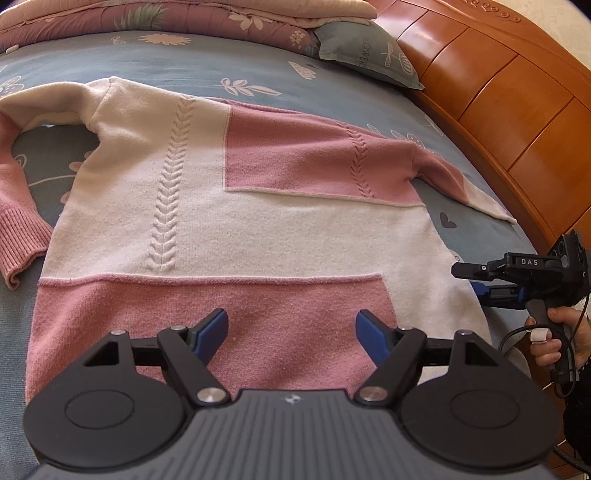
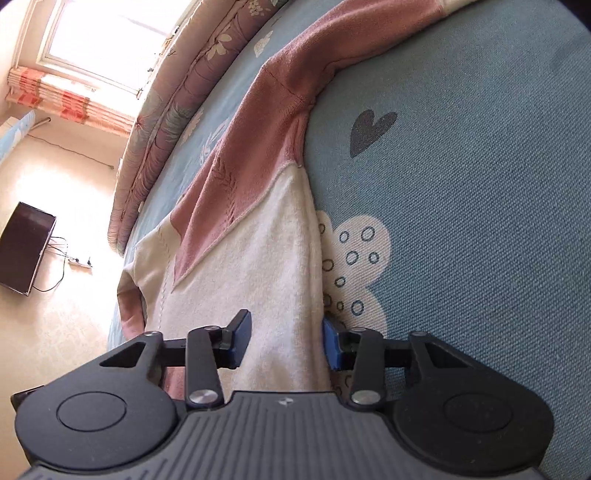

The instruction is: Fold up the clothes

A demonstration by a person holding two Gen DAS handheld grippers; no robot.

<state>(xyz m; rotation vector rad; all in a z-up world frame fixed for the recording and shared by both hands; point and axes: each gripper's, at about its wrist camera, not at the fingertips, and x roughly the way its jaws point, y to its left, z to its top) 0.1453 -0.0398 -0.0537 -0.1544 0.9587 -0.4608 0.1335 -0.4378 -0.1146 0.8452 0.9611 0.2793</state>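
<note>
A pink and cream knit sweater (image 1: 258, 221) lies flat on the blue bedsheet (image 1: 207, 74), both sleeves spread out. My left gripper (image 1: 291, 328) hovers open over the pink band at the hem, nothing between its blue pads. My right gripper (image 1: 467, 284) is at the sweater's right side edge, turned so one finger is above the cloth and one below. In the right wrist view the cream edge of the sweater (image 2: 280, 280) fills the gap in the right gripper (image 2: 287, 336); the jaws stand narrow but the pads do not visibly pinch the cloth.
A person's hand (image 1: 550, 343) holds the right gripper's handle at the bed's edge. A wooden headboard (image 1: 498, 92) curves along the right. A grey pillow (image 1: 365, 51) and a folded floral quilt (image 1: 147, 18) lie beyond the sweater. A dark screen (image 2: 26, 247) stands on the floor.
</note>
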